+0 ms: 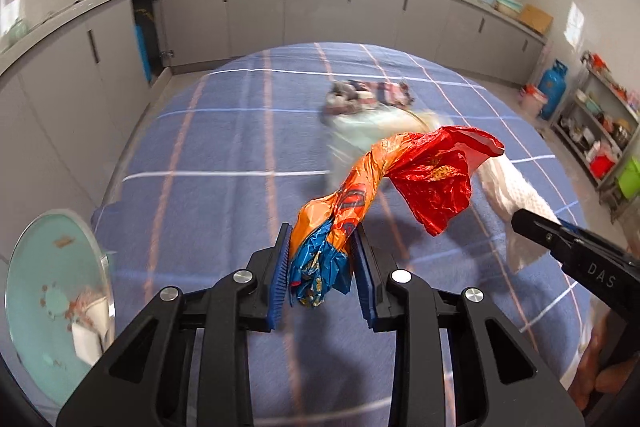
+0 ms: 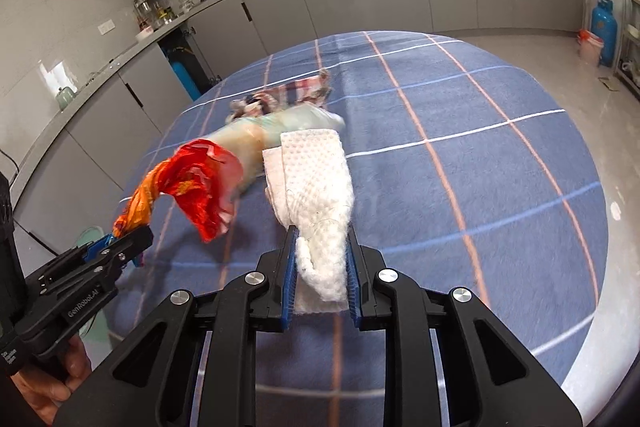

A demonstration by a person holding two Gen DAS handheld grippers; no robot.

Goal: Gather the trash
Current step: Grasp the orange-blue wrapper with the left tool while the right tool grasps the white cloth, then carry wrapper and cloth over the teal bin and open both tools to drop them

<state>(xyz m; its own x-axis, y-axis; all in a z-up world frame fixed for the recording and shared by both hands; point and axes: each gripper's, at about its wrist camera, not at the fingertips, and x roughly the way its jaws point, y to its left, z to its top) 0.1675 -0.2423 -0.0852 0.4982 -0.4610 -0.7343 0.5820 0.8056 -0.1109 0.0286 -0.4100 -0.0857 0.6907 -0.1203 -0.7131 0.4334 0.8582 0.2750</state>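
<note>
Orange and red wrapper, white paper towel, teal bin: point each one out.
orange and red wrapper (image 1: 428,175), left wrist view, on its crumpled red end.
white paper towel (image 2: 320,187), right wrist view, on its dimpled middle.
teal bin (image 1: 32,267), left wrist view, on its inner wall.

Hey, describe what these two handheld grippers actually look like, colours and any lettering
Both are matte black plastic with silver bolts and ribbed blue finger pads. The left gripper bears white "GenRobot.AI" lettering; the right gripper shows "DAS". Bare hands hold them.
</note>
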